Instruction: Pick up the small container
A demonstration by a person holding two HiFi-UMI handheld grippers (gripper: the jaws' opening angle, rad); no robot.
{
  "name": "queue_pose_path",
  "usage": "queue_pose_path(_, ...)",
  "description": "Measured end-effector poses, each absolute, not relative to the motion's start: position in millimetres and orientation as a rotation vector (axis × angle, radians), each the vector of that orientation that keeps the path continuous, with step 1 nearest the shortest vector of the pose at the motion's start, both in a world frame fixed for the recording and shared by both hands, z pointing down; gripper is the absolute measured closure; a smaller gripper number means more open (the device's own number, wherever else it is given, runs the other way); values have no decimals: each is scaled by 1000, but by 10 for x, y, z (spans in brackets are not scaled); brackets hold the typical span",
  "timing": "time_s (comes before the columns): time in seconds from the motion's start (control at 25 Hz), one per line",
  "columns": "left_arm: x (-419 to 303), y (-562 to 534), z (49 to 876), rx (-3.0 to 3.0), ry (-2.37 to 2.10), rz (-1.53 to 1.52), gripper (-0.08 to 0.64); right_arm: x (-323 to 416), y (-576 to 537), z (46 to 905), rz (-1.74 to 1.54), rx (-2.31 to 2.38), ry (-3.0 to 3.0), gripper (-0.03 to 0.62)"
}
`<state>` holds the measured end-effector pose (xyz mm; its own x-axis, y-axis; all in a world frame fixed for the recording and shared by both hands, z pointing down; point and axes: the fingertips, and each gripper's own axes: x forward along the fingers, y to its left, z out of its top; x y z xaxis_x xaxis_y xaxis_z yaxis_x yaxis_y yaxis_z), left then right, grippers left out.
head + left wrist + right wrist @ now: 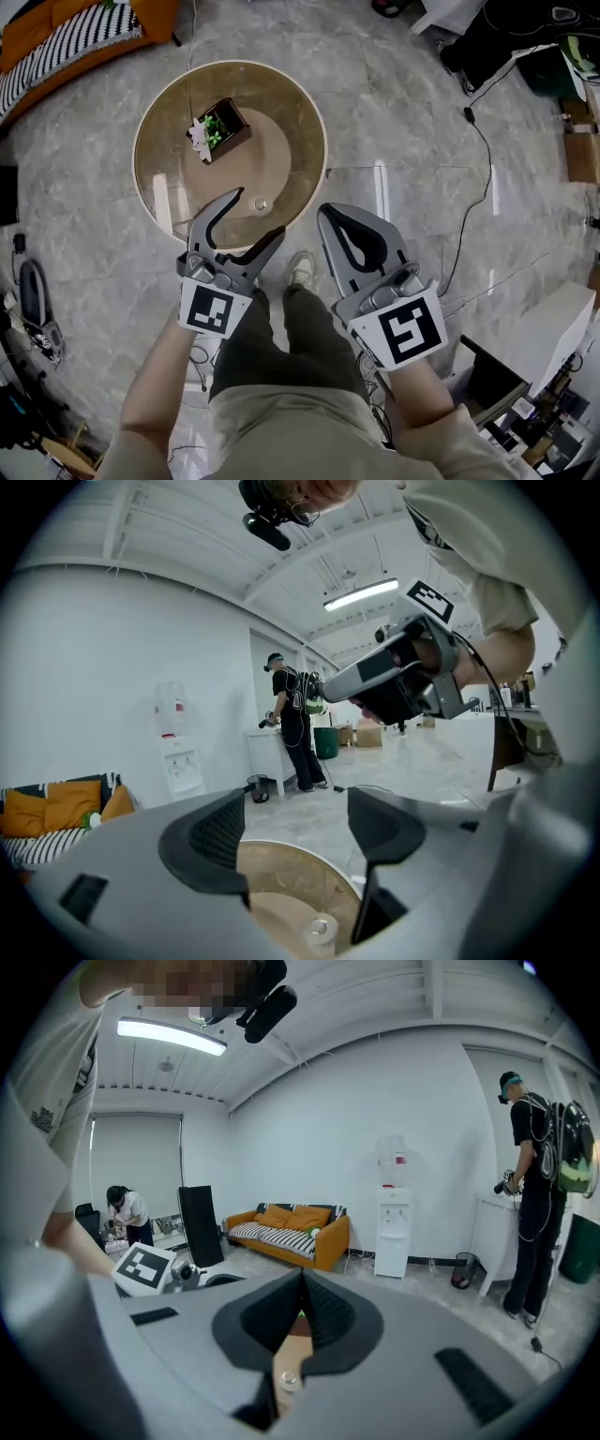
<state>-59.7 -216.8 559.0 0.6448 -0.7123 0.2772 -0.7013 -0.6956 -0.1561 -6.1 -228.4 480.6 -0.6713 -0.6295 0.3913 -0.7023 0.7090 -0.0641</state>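
The small container (260, 203), a little pale round pot, sits on the round glass-topped table (173, 108) near its front edge. My left gripper (257, 214) is open, with its two fingers spread on either side of the container and not pressing on it. In the left gripper view the container (321, 928) lies low between the dark pads (211, 841) on the table (281, 869). My right gripper (327, 212) is shut and empty, hanging just right of the table's edge. Through the slit under its jaws the right gripper view catches the container (289, 1381).
A dark square pot with a green plant (217, 128) stands on the table's far side. An orange sofa (66, 33) is at the upper left, and cables (483, 141) run over the marble floor to the right. Another person (291, 724) stands by a counter.
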Motion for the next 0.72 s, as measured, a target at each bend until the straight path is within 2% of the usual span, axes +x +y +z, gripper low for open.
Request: queue_pose_path(0.72,-471,-2451,8001,-2975,1250,-681,209,-73,-2433,6480,509,1013,-2583,599)
